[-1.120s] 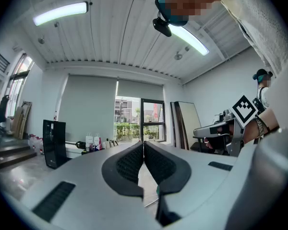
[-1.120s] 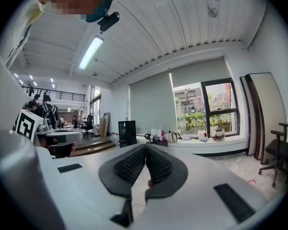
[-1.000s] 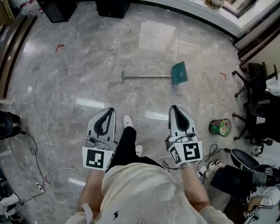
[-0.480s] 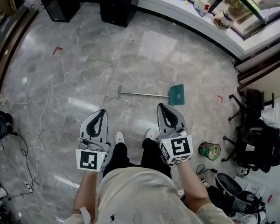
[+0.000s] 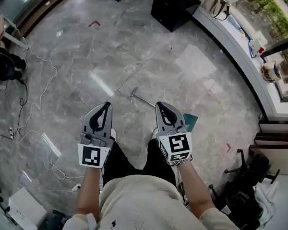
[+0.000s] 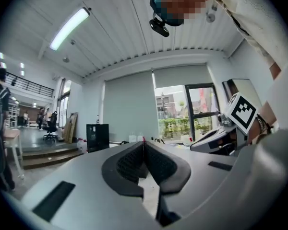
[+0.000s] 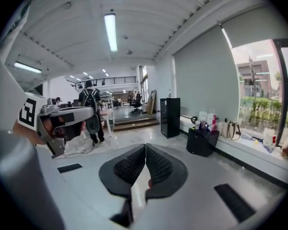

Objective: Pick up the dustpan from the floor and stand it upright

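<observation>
The dustpan lies flat on the grey marble floor. Its thin metal handle runs toward the upper left, and its green pan peeks out to the right of my right gripper. My right gripper hangs over the handle and hides its middle; its jaws are shut on nothing. My left gripper is left of the handle's end, also shut and empty. Neither gripper view shows the dustpan. Both grippers are held well above the floor.
White cables trail over the floor at the left. A black cabinet stands against the curved window ledge. Office chairs crowd the lower right. Red tape marks dot the floor. A person with a backpack stands far off.
The view has swung and the person has stepped forward. The dustpan, earlier well ahead of the grippers, now lies right under the right gripper. Both grippers stay shut.
</observation>
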Action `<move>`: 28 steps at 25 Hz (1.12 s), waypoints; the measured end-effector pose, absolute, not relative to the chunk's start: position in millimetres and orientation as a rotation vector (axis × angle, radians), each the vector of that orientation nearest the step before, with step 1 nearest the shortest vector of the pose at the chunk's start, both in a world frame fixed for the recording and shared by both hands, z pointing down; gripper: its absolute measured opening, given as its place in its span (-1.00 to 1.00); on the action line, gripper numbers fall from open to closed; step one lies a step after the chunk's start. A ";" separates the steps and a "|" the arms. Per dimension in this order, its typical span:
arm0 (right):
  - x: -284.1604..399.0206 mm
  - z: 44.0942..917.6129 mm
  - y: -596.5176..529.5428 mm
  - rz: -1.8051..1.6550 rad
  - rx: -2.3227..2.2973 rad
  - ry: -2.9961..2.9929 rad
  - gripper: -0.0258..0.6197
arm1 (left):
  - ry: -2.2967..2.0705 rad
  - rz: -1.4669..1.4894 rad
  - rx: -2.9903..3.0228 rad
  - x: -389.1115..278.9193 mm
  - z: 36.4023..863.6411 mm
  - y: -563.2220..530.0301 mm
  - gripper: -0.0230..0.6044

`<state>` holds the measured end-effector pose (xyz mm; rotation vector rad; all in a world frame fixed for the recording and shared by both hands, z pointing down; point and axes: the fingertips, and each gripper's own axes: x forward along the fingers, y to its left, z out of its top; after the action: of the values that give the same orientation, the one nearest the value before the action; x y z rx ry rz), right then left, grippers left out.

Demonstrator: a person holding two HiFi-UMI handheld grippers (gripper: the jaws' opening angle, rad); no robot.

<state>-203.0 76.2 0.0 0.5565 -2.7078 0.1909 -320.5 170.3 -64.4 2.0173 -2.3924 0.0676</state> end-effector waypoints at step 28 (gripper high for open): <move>-351.5 640.4 67.7 0.177 -0.108 -1.993 -0.57 | -2.455 0.182 1.730 -427.5 416.3 178.8 -0.89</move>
<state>-351.5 67.7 640.4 -0.1077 -1.9934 0.1770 -427.5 178.8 416.3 1.7298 -2.4550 0.1815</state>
